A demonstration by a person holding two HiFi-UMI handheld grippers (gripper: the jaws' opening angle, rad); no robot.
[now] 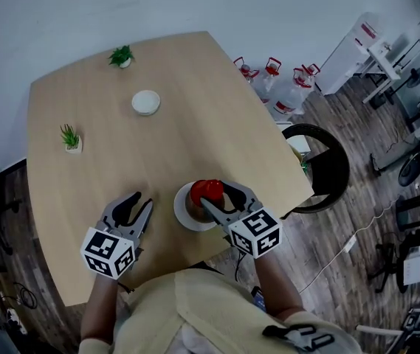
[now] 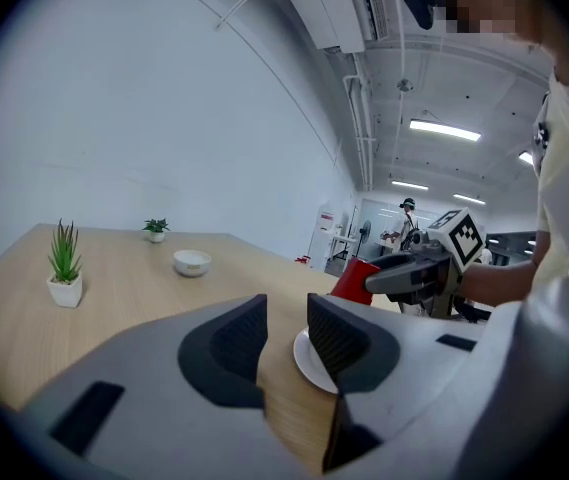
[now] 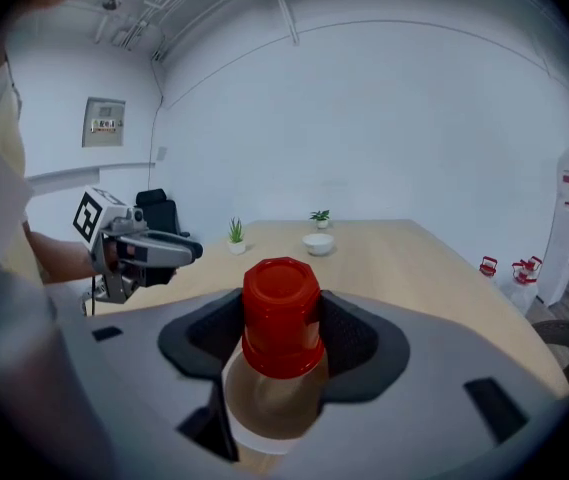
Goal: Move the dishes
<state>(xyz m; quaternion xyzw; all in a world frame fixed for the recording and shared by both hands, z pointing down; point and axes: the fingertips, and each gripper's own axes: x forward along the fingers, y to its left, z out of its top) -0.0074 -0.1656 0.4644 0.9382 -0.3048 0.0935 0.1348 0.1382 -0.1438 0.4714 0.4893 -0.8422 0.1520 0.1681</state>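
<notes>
Table: pale wood, wide, mostly bare. All dishes are on or over it.

Left tongs: low over the near edge of the table, just left of the plate. Jaws stand a little apart with only tabletop showing through the gap, so they are empty and not clamped.

Right tongs: over the plate, jaws closed against the two sides of the red cup – a firm pinch as far as my own view shows.

Plate: white, flat on the table near my edge, between the two tongs. Nothing grips it.

Bowl: small, white, well apart from everything else, toward the far side of the table. Untouched.

Red cup: held in the right tongs above the plate, its closed end turned up toward the tong camera. I cannot tell whether its lower rim touches the plate or is just clear of it.

Potted plants: two small ones, one at the left edge and one at the far edge. Not dishes, so I leave them alone.

Progress, my estimate: early. One dish is in hand – the cup – but not set down anywhere new. Plate and bowl are not yet handled. No obvious destination shows, so where they go remains open.
</notes>
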